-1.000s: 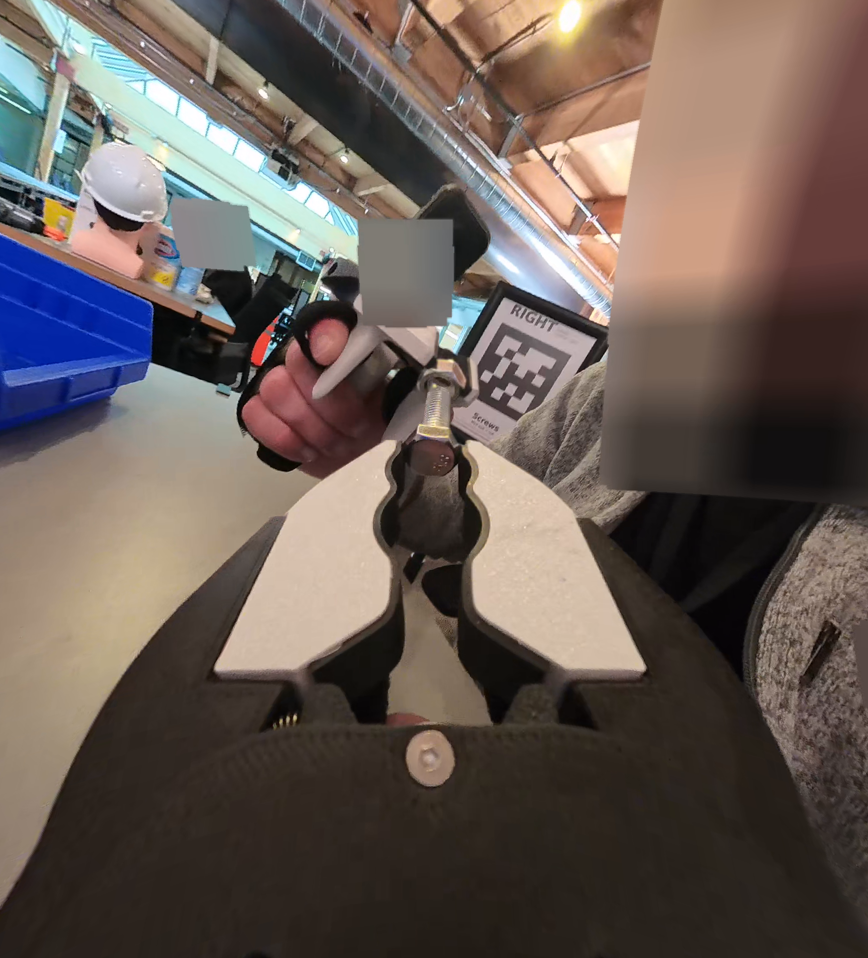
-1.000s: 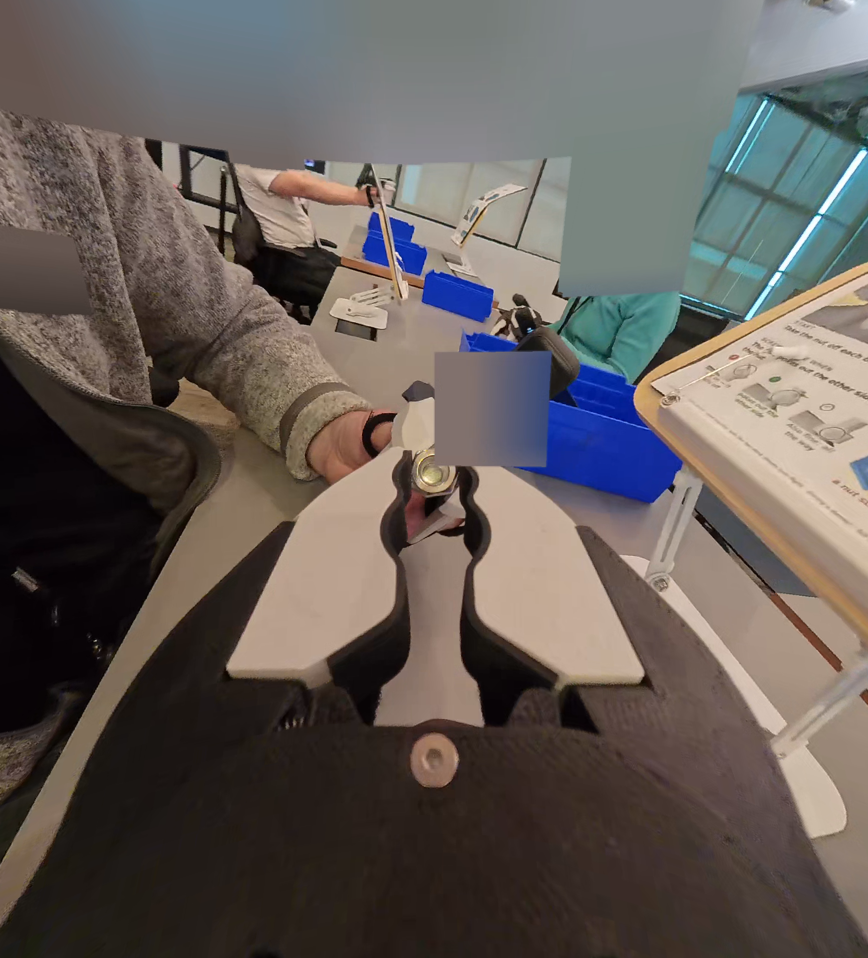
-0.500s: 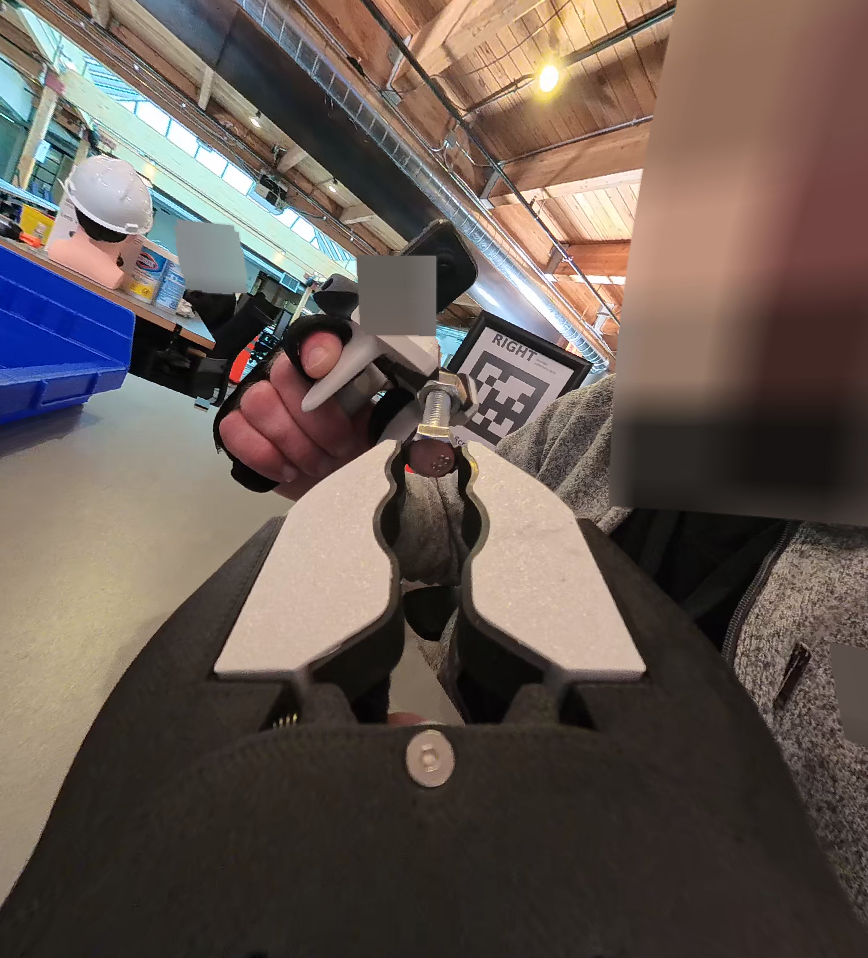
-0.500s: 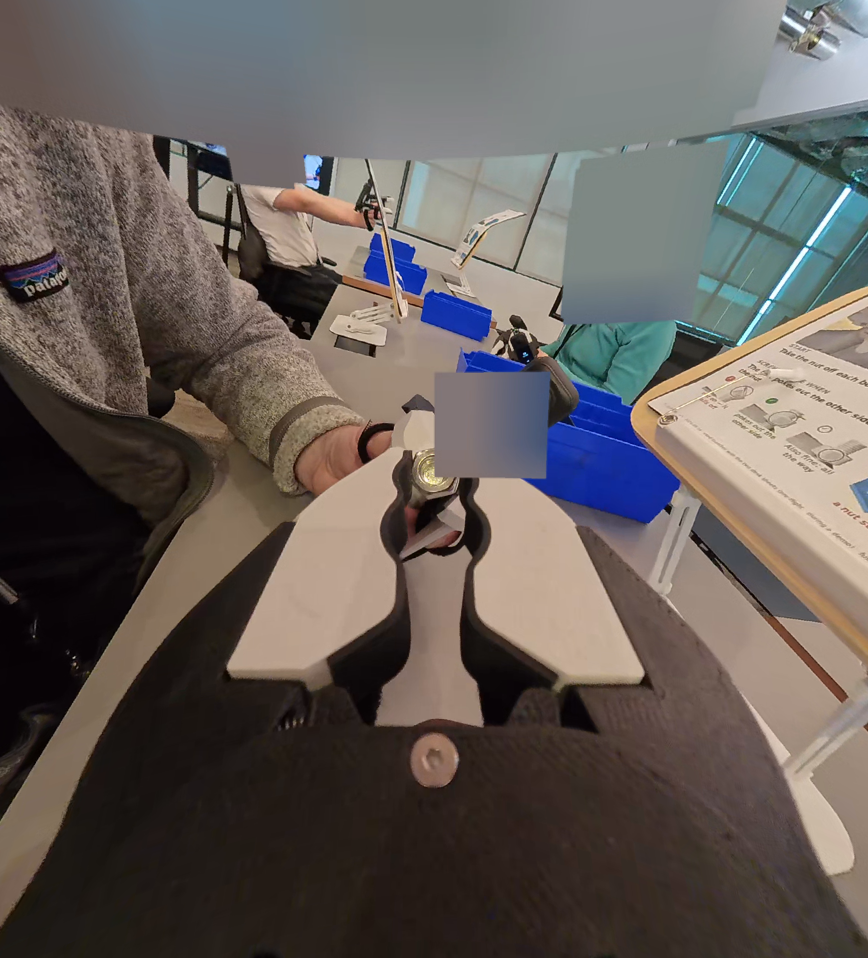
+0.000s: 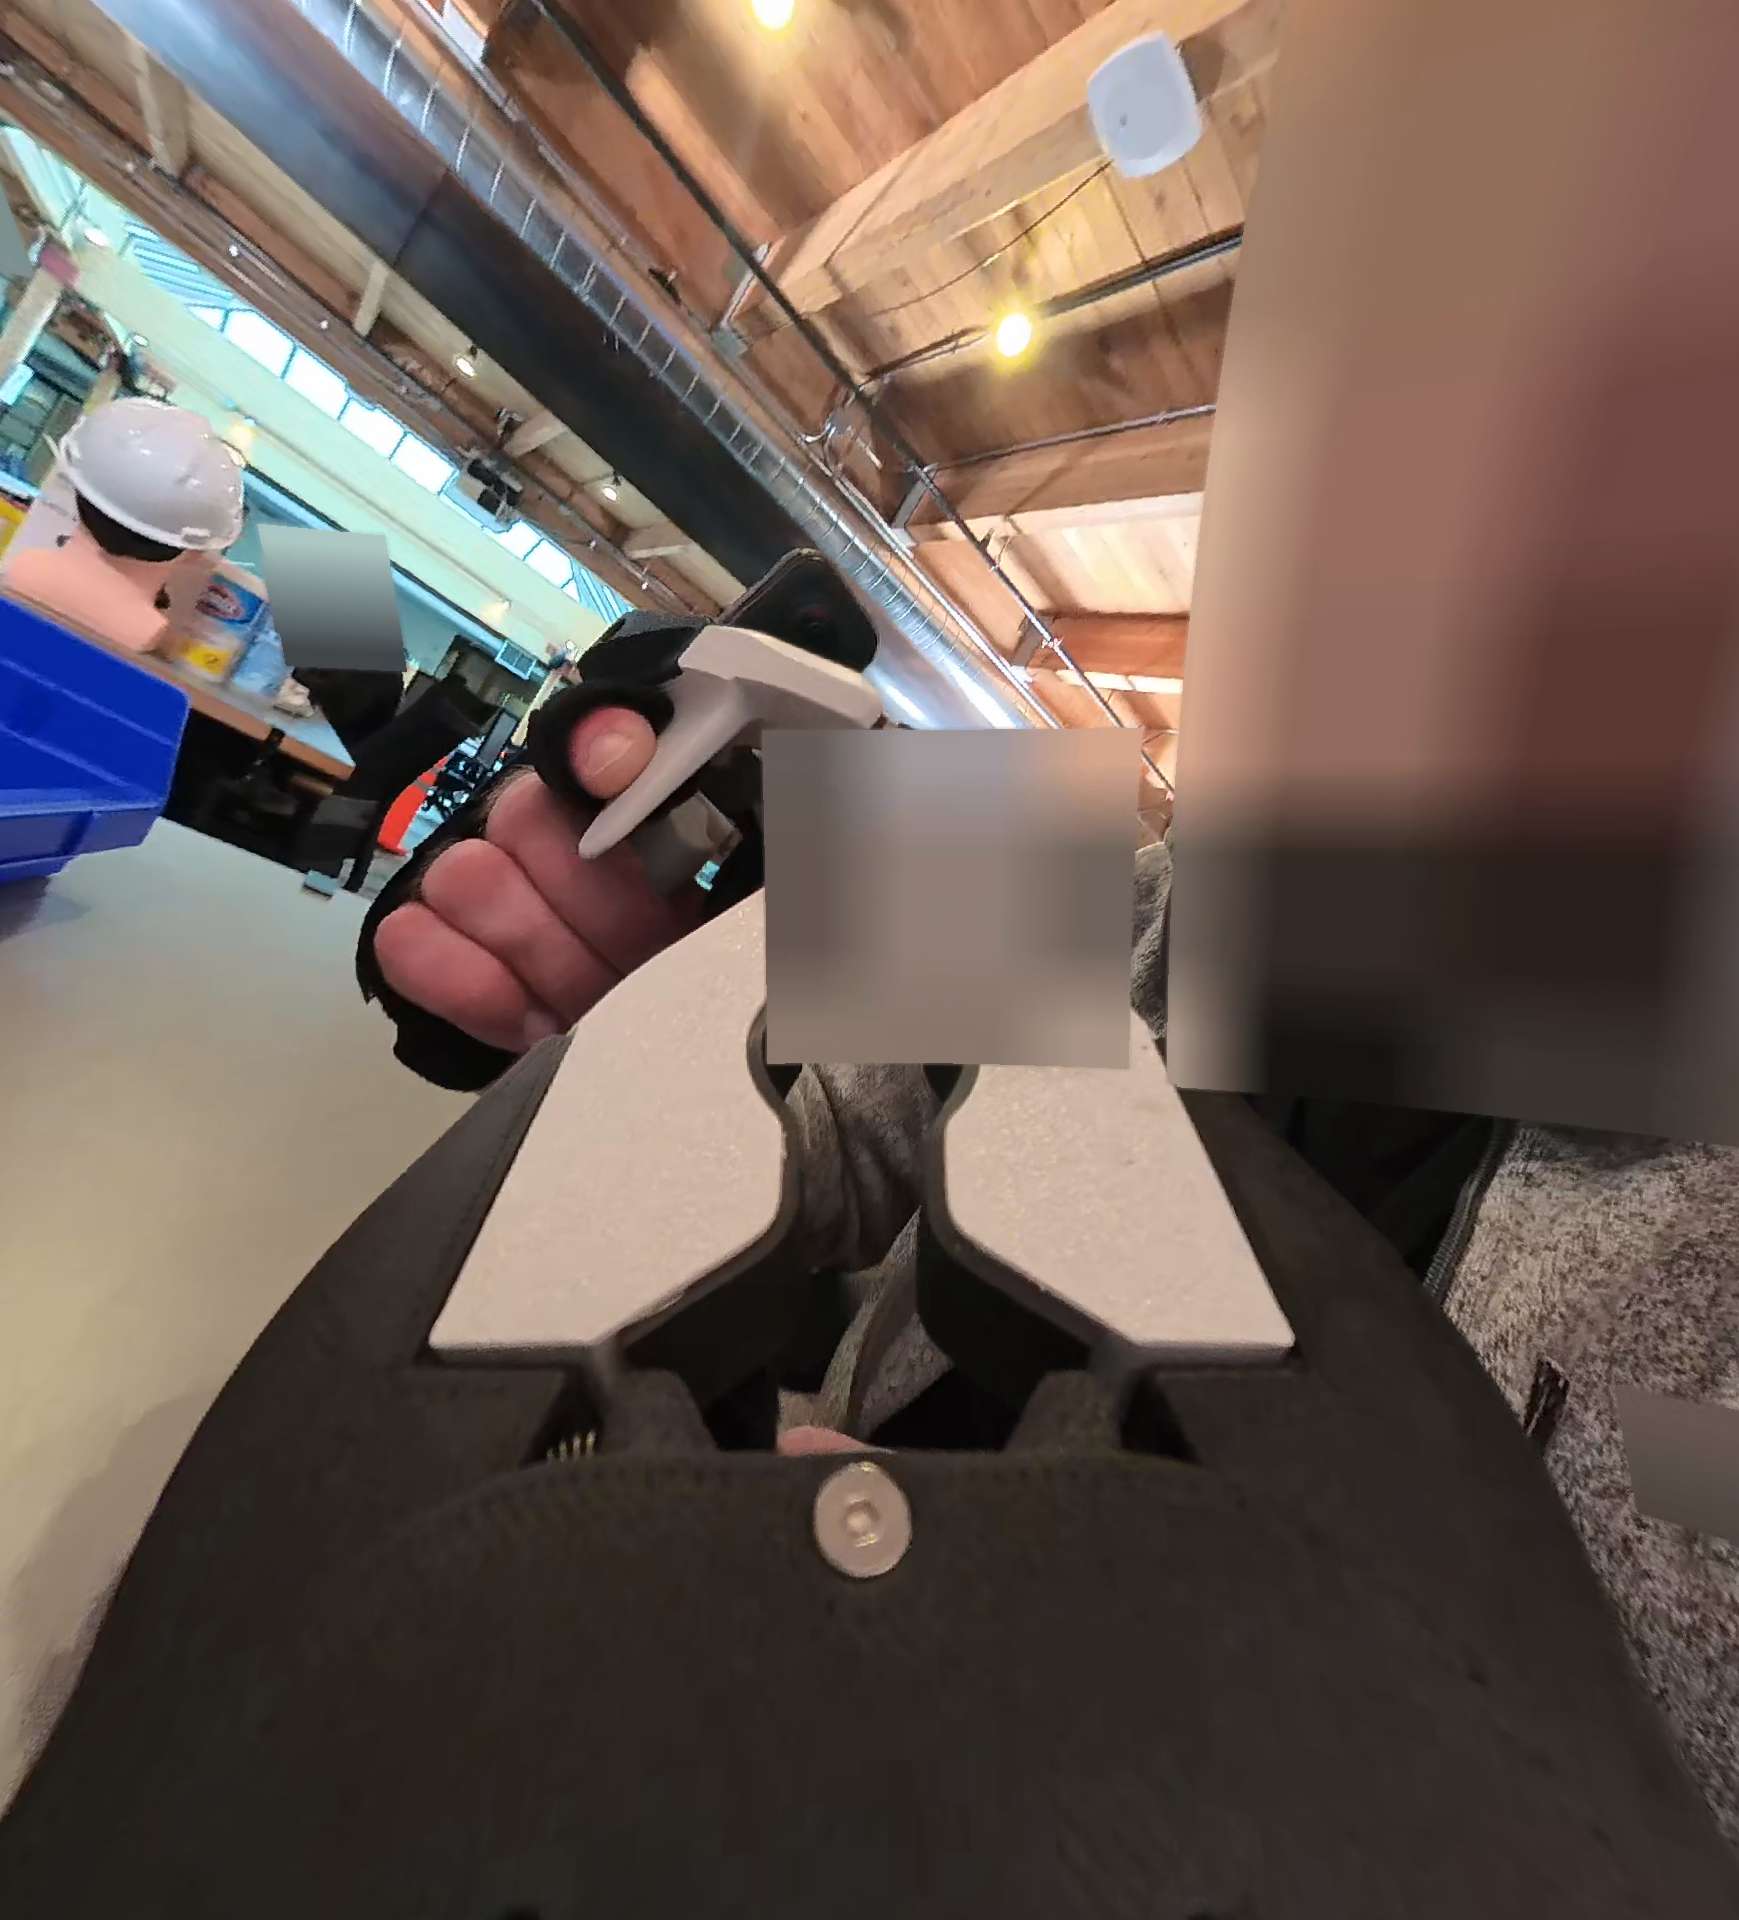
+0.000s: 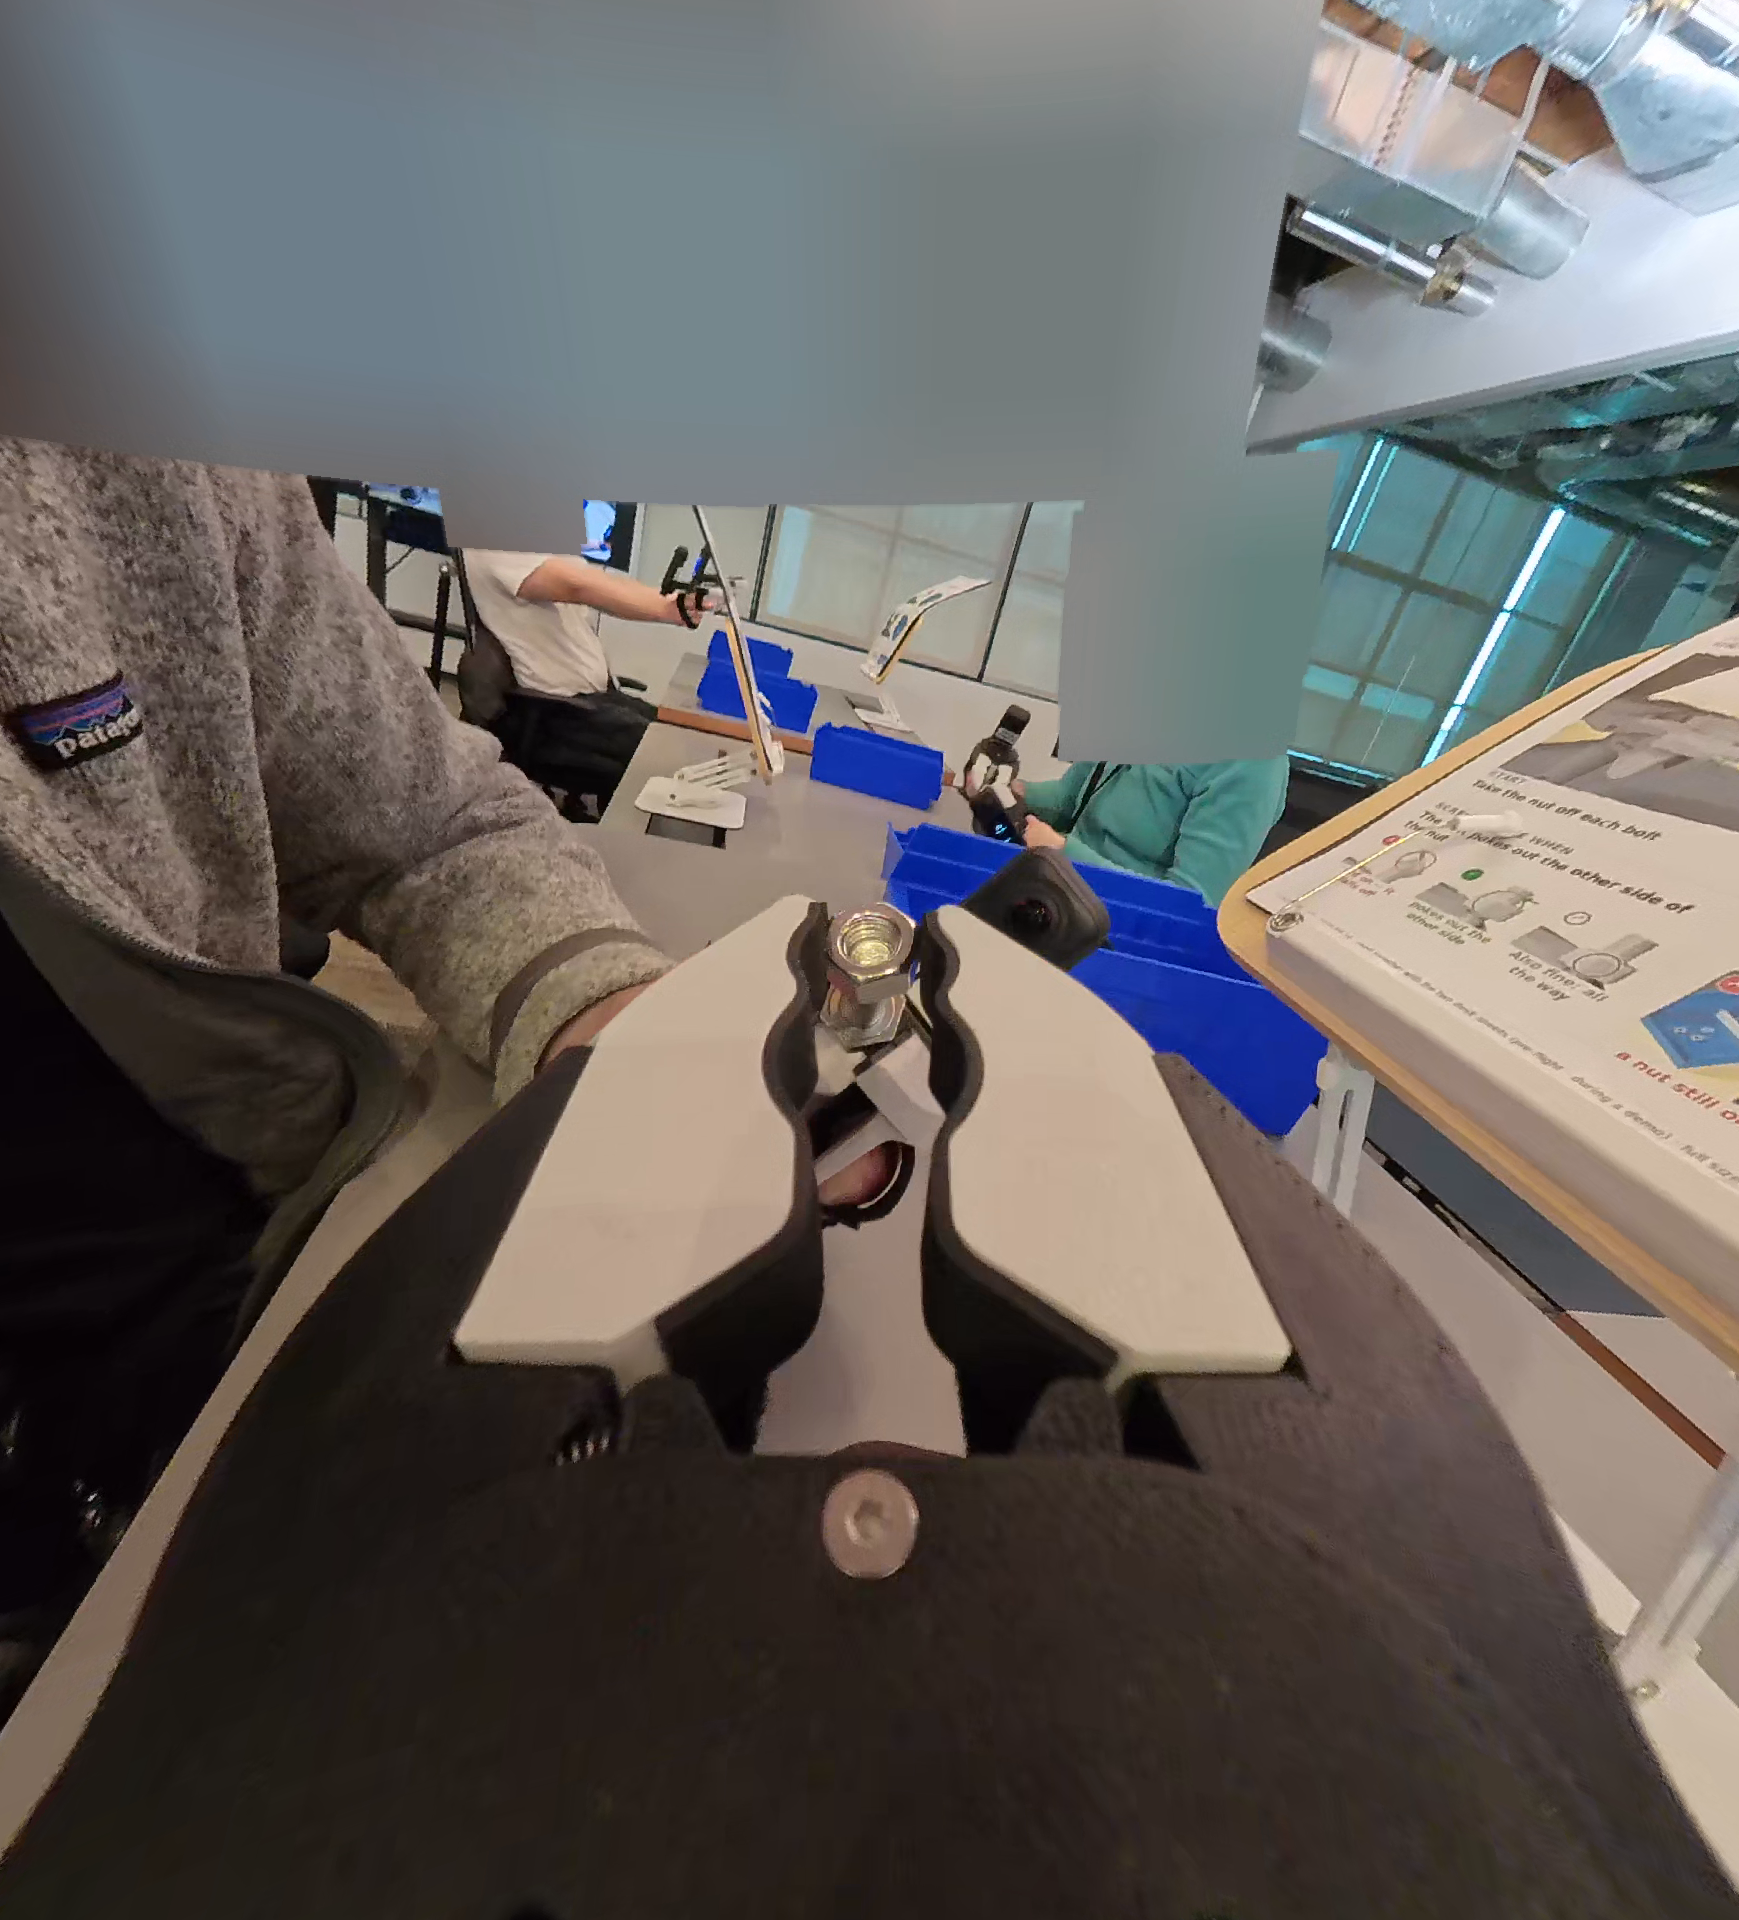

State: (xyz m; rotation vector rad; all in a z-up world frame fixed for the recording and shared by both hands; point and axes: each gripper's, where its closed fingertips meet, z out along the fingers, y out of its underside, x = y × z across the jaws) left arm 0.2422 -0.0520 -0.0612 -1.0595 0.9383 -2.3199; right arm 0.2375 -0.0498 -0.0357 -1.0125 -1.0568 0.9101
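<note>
Steel nut (image 6: 870, 948) sat at the very tips of the right gripper (image 6: 870, 920), whose jaws stood a small way apart with the dark pads pressed on two sides of it. The bolt (image 6: 860, 1023) it was threaded on ran away from the camera, in the air above the grey tabletop (image 6: 771, 852) and short of the blue bin (image 6: 1208, 997) toward its far edge.

In my judgement the hold was shallow. With only the pad ends on the hex, a twist or a pull off the bolt's line could let the nut slide round its corners and slip free, and the pair would then fall to the tabletop.

White fingertips (image 6: 896, 1091) of the left gripper (image 5: 860, 1039) showed just beyond the bolt's far hex. Its own view had the tips covered, so I cannot tell whether it was closed on anything.

Both tools met nose to nose, the left one tilted up toward the ceiling. The right hand (image 5: 491, 935) was curled round its handle, forefinger through the black trigger loop. A printed board (image 6: 1571, 987) stood at the tabletop's right edge
</note>
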